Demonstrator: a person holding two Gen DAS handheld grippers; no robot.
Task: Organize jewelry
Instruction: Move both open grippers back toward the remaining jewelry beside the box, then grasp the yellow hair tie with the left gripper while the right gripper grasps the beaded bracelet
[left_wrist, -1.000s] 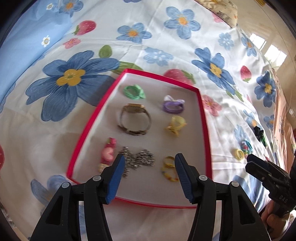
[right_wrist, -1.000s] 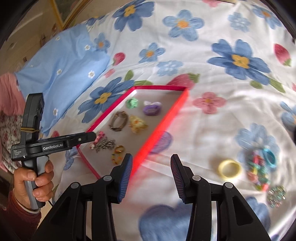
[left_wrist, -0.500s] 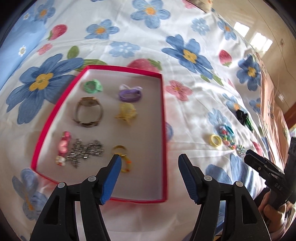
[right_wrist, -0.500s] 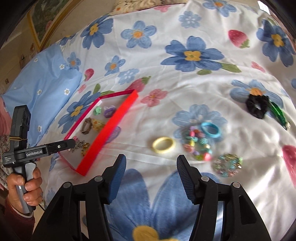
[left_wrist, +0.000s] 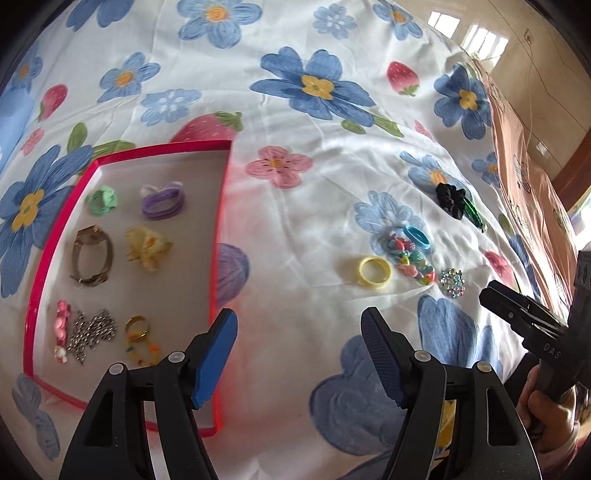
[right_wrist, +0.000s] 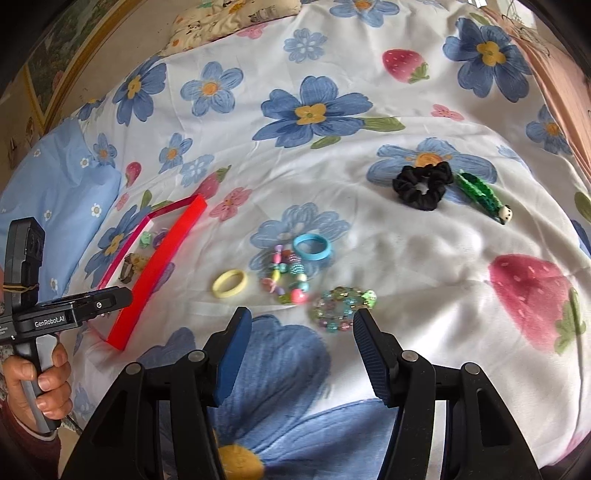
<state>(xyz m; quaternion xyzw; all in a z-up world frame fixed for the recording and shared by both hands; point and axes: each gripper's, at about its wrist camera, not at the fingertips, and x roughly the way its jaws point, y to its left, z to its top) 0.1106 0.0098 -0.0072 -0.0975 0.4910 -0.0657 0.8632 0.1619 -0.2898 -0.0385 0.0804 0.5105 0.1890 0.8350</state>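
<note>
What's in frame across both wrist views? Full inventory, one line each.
tray: 1, red rim, pale floor, on bedsheet at left
hair ties in tray: 2, green and purple, far row
watch: 1, bronze, tray middle row
yellow clip: 1, beside watch
pink clip, silver chain, beaded rings: 1 each, tray near row
yellow ring: 1, on sheet outside tray
blue ring: 1, beyond bead bracelet
pastel bead bracelet: 1, multicolour, on sheet
sparkly bracelet: 1, green-blue, nearest right tool
scrunchie: 1, black, far right
green clip: 1, next to scrunchie
bedsheet: 1, white, flower print
left tool: open, empty, jaws just widened
right tool: open, empty
</note>
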